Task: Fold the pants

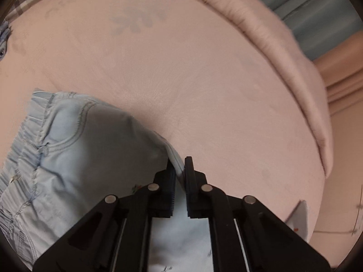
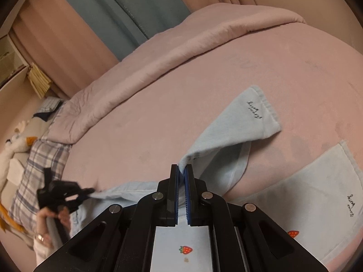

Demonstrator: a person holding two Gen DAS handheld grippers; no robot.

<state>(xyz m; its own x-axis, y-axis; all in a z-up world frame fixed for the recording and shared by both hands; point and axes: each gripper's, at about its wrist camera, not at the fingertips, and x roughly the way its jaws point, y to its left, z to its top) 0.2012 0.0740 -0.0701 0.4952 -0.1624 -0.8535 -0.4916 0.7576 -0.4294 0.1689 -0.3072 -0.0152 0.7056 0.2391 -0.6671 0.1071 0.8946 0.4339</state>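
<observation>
Your left gripper (image 1: pixel 179 170) is clenched on a fold of the pants (image 1: pixel 74 158), which fill the lower left of the left wrist frame, elastic waistband toward the left edge. Your right gripper (image 2: pixel 181 170) is clamped on another pinch of the pants (image 2: pixel 238 124) at the centre of its frame; one leg cuff lies right of centre, the other at the right edge, both with dark script. The pants lie on the pink bed (image 2: pixel 158 113). Your left gripper (image 2: pixel 65 196) shows at lower left there, gripping the fabric's edge, beside a plaid pillow (image 2: pixel 38 170)
</observation>
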